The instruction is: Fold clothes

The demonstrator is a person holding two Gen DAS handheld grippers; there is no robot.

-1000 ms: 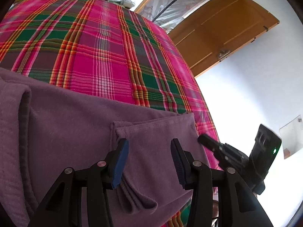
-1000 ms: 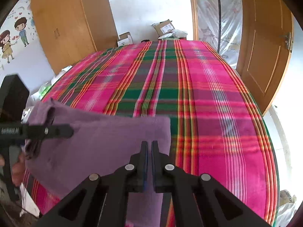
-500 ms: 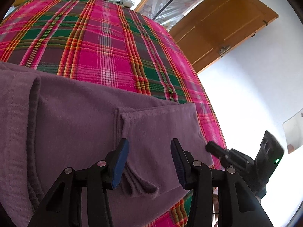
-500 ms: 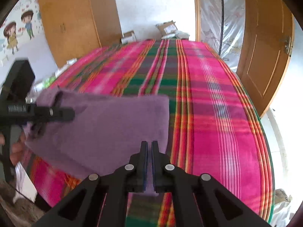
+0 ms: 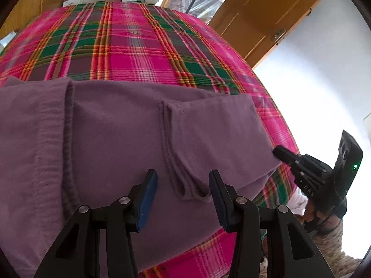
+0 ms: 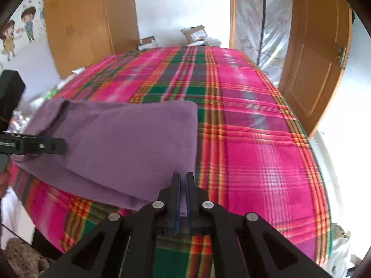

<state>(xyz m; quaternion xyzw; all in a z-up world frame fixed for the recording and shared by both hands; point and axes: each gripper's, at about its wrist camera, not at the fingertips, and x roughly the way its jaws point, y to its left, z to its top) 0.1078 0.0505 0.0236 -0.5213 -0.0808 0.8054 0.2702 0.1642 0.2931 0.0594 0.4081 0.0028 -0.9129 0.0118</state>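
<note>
while pinched, purple garment (image 6: 129,139) on bedspread (image 6: 255,150)

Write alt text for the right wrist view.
The right gripper, shut, pinches the near corner of a purple garment spread over a pink and green plaid bedspread. The left gripper reaches over the garment's far side; a wooden door stands behind.

A home bedroom: plaid-covered bed (image 6: 255,139), wooden wardrobe (image 6: 88,23), door (image 6: 320,53).
</note>
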